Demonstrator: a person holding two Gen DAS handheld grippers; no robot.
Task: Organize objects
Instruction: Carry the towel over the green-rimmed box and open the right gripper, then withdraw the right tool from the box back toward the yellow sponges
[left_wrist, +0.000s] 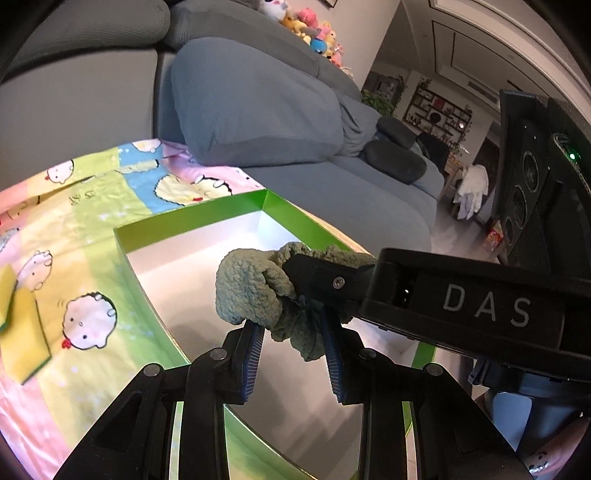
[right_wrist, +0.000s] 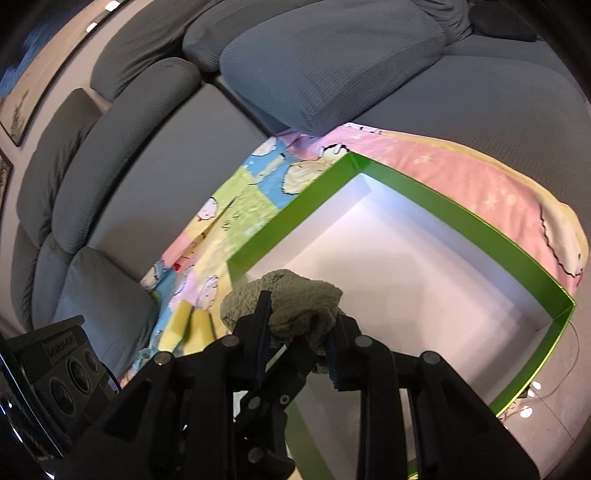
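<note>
Over a green-walled box (left_wrist: 192, 218) on a cartoon-print blanket (left_wrist: 92, 206), both grippers clamp one green cloth (left_wrist: 251, 291): the left gripper (left_wrist: 291, 347) from below, the right gripper (left_wrist: 306, 273), lettered "DAS", from the side. Yellow sponges (left_wrist: 22, 332) lie left; a grey sofa (left_wrist: 258, 110) stands behind.

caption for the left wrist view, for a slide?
Both grippers, left gripper and right gripper, clamp a green fuzzy cloth over the open green-rimmed box.

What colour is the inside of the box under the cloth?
White inside, with bright green walls: the box shows best in the right wrist view.
</note>
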